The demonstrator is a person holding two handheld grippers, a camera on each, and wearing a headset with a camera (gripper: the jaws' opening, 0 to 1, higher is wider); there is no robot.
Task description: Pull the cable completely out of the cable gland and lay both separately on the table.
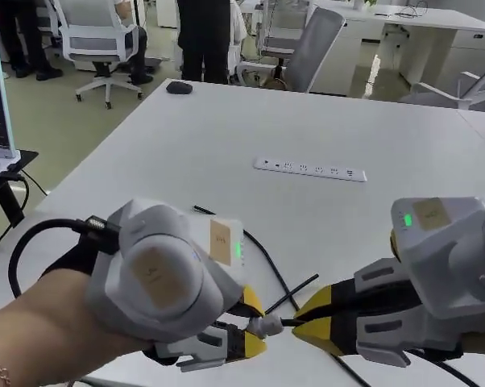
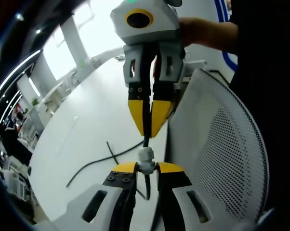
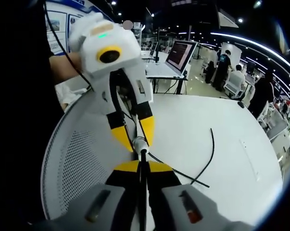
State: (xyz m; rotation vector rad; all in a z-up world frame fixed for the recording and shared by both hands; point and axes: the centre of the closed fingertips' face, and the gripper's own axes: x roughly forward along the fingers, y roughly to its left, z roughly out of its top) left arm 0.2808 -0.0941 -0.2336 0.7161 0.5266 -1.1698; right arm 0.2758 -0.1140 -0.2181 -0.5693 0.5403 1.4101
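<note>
The power strip [image 1: 310, 169] lay on the table [image 1: 186, 137]. A mouse [image 1: 179, 87] sat behind it, leftward. The cable gland [image 1: 266, 326] was in front.

**What is there, counted**

There are two grippers: the left gripper [image 1: 257, 325] and the right gripper [image 1: 304, 322]. I count one cable gland [image 1: 265, 326] and one black cable [image 1: 263, 254], though I cannot tell if its loose pieces are separate. There is one white table [image 1: 186, 153], one power strip [image 1: 309, 169], one dark mouse [image 1: 178, 87] and at least three office chairs [image 1: 97, 36].
</note>
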